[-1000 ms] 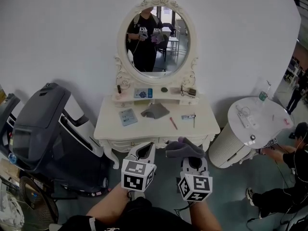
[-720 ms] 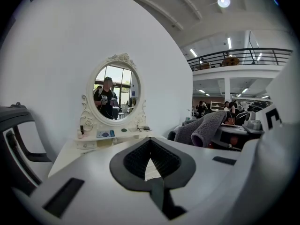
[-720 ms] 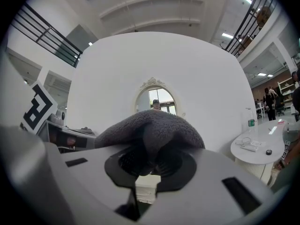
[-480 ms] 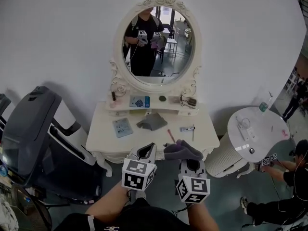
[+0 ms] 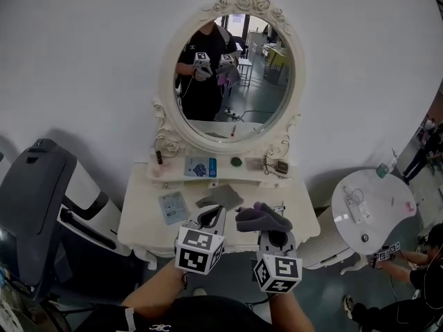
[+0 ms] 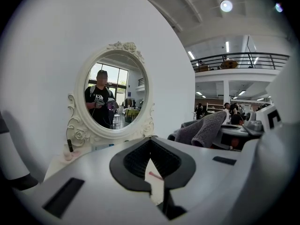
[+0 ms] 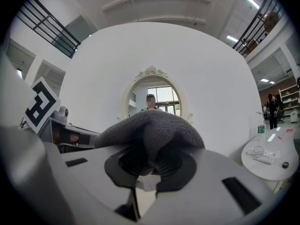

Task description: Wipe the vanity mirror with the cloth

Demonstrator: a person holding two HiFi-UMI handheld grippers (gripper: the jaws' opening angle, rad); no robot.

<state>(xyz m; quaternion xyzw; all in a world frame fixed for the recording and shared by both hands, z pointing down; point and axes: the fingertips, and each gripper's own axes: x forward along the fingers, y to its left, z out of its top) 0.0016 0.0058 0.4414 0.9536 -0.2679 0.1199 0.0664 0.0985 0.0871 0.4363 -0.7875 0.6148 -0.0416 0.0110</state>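
So far, wiping not begun. R gripper [image 5: 273, 232] clamped on grey cloth [image 5: 261, 217], held near front of dresser [image 5: 138, 221], well apart from vanity mirror [image 5: 235, 68]. L gripper [image 5: 208, 221]: jaws together, nothing between. Judged: entire glass left to wipe.

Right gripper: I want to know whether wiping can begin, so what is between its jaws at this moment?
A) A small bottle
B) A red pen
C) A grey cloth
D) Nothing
C: in the right gripper view the right gripper has its jaws closed on a fold of the grey cloth, which bunches up over them.
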